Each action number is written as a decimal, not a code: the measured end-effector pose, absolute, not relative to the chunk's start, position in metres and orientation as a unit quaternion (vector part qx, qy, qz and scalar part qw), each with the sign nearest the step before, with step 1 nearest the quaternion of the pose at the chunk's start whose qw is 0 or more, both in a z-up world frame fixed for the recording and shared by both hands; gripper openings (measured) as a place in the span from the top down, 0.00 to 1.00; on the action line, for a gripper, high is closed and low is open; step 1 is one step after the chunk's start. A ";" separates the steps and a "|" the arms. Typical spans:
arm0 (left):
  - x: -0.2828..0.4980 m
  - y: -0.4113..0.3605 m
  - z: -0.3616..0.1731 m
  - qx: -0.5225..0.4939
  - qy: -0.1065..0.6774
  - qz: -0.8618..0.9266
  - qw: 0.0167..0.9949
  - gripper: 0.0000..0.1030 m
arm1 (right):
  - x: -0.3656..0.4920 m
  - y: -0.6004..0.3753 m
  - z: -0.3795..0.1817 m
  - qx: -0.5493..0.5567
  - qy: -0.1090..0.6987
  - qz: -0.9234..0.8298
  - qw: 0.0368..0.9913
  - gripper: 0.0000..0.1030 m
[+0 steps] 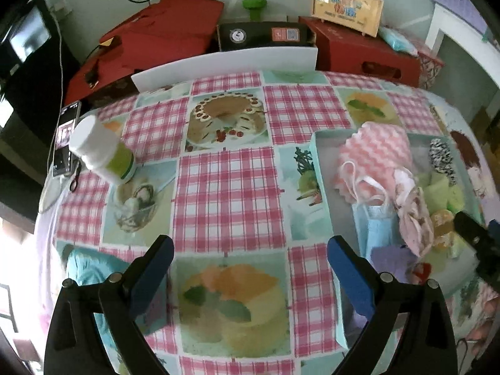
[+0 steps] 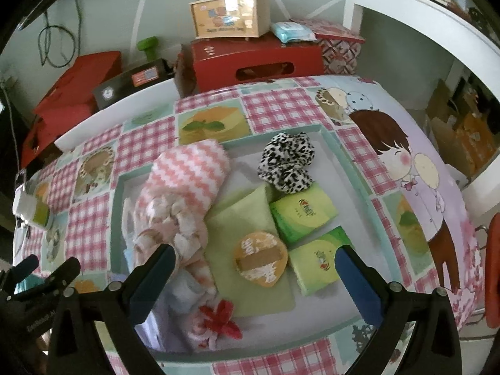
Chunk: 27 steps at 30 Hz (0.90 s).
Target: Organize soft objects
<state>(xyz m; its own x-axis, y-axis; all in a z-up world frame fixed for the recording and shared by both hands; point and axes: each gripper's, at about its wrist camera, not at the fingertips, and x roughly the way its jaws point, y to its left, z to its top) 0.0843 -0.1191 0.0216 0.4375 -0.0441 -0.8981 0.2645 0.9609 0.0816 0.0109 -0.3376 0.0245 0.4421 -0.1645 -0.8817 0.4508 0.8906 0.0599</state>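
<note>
Right gripper (image 2: 254, 262) jaws spread wide, empty, above the shallow teal-rimmed tray (image 2: 350, 153); round orange powder puff (image 2: 261, 259) lies between them. Pink-and-white zigzag towel (image 2: 190, 168) sits beyond the left jaw, which partly hides the bundled fabrics below. Left gripper (image 1: 250, 253) spread over bare checked tablecloth (image 1: 228, 187), tray right of its jaws, near corner cut off.

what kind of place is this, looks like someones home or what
Most likely a lived-in home, at a dining or side table. The table wears a printed cake-and-gingham tablecloth, gift boxes such as the red carton are stacked against the wall, and a tray holds household soft goods.
</note>
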 end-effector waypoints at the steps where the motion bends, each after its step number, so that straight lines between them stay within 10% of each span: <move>1: 0.080 -0.117 0.022 0.100 0.522 -0.093 0.842 0.04 | 0.010 -0.335 0.024 0.142 0.496 -0.182 0.837 0.00; 27: -0.004 -0.072 -0.002 0.104 0.557 -0.047 0.823 0.04 | -0.048 -0.274 0.002 0.096 0.530 -0.129 0.833 0.00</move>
<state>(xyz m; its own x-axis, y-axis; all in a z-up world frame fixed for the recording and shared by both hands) -0.0039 -0.0723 -0.0019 0.3760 0.0381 -0.9258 0.1944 0.9737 0.1191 -0.0481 -0.2741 0.0022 0.4055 -0.1132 -0.9070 0.3165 0.9483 0.0232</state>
